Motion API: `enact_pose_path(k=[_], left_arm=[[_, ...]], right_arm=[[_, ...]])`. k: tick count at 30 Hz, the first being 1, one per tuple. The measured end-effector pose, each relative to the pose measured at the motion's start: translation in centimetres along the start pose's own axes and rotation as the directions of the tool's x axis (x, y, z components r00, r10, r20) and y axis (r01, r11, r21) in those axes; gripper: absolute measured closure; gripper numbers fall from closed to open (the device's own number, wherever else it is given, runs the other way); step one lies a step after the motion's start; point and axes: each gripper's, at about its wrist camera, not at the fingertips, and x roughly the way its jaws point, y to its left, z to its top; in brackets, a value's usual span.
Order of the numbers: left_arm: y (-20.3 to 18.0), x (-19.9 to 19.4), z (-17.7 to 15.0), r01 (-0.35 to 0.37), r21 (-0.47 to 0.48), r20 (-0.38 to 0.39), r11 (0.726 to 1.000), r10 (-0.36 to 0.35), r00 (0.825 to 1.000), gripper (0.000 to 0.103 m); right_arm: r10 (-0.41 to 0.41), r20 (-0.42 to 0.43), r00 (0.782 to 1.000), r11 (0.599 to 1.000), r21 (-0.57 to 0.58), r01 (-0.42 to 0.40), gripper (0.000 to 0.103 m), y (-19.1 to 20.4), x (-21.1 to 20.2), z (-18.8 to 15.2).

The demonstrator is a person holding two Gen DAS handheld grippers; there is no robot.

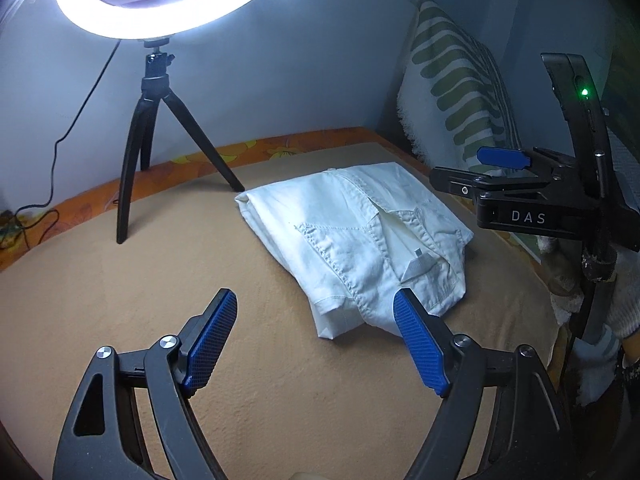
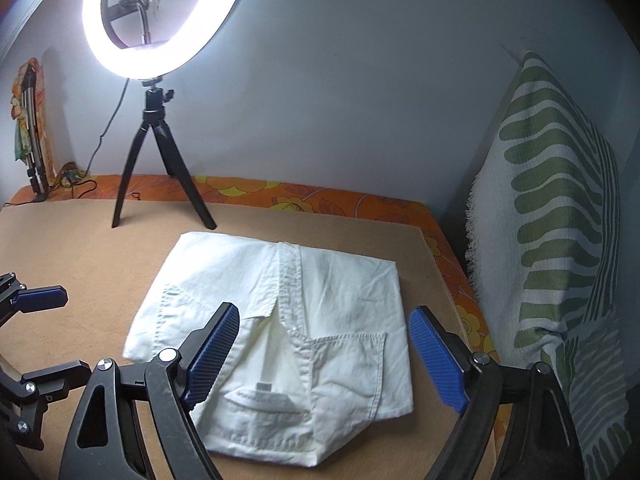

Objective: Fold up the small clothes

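The only lettering that reads clearly is "DAS", in pale capitals on the black body of the right gripper as the left wrist camera sees it from the side, below a small green indicator lamp glowing on the upright black mount. A small sewn tag sits inside the collar of the white shirt, but its print is too faint to make out. The shirt lies folded into a compact rectangle on the tan blanket, button placket up, with stitched chest pockets showing on both sides. In the right wrist view the right gripper hangs over the shirt's collar end with its blue ribbed pads wide apart, the left pad over the cloth and the right pad just past the shirt's right edge; whether either pad touches the fabric cannot be told. In the left wrist view the left gripper is also spread wide, holding nothing: its right pad overlaps the near corner of the shirt, and its left pad stands over bare blanket. A lit ring light on a black tripod stands behind the shirt, and a green-striped white cushion leans against the wall on the right, beside an orange floral sheet edging the blanket.
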Motion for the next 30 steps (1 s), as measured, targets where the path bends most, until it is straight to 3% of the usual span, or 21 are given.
enact_pose_path(k=[14,30], left_arm=[[-0.7,-9.6,-3.1,-0.007,0.031,0.089,1.000,0.004,0.996,0.022],[-0.1,-15.1,-10.2,-0.005,0.040,0.101,0.999,0.001,0.995,0.021]], right_arm=[[0.057,0.094,0.994,0.997,0.044,-0.062,0.009,4.9,-9.2,-1.9],[0.068,0.108,0.992,0.989,0.120,-0.081,0.008,10.8,-13.2,-7.9]])
